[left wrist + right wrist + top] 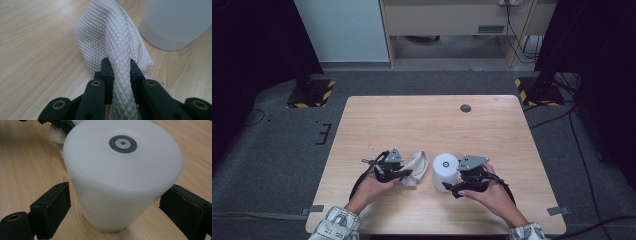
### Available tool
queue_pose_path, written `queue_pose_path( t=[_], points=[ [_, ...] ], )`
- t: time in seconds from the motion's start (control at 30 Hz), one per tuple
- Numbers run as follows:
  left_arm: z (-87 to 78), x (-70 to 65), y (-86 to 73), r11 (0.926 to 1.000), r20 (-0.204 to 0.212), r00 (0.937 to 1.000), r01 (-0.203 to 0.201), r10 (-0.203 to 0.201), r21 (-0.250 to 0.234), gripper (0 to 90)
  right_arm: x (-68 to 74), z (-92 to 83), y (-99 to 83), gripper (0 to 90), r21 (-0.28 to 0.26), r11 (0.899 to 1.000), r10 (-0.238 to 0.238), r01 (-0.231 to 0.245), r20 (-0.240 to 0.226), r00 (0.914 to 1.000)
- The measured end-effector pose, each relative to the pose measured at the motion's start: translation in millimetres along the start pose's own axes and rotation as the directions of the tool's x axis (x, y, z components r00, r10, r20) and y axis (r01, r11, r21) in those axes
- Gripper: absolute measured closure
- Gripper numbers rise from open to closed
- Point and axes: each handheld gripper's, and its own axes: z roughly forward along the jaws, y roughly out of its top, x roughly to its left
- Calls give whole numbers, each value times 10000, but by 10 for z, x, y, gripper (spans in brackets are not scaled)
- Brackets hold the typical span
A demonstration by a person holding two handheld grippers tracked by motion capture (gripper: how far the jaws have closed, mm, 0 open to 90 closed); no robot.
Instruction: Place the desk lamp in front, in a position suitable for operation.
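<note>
White quilted cloth [117, 37] sits bunched on the wooden table [422, 117], pinched tight in the left gripper [119, 66]. Right beside it stands a white cup [122, 172] with the right gripper [115, 210] spread around it, pads not quite touching.

On the tabletop [427, 120], toward your near edge, the cloth [416, 167] lies just left of the upturned cup [445, 171], close beside it. Your left tongs [404, 174] sit at the cloth's left, with a fold of it pinched between the jaws. Your right tongs [451, 188] come in from the cup's right, one jaw on each side of its wall, the cup between them. Far behind, near the back edge, a round grommet [465, 108] sits in the tabletop.
</note>
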Motion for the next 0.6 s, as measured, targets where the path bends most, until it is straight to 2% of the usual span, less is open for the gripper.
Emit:
queue_pose_path(
  t=[0.1,0.13,0.27,0.47,0.6],
  points=[
    [-62,-18,36,9999,122,9999,-65,67,-155,790,-3,-8,-5,127,-3,10000,40,-40,3,10000],
    [-140,-48,93,9989,216,9996,-158,167,-436,791,-12,-13,-9,136,-44,9999,123,-123,-5,9999],
    [-269,-118,213,9963,394,9984,-378,409,-774,791,-28,13,-4,134,-96,9999,123,-125,-135,9998],
    [-500,-310,573,9864,856,9902,-989,1107,-1315,789,3,66,-1,145,-22,10000,-77,77,-215,9997],
    [-572,-428,797,9794,1104,9829,-1294,1474,-1551,789,2,58,5,142,-191,9998,-90,86,-231,9997]
  ],
)
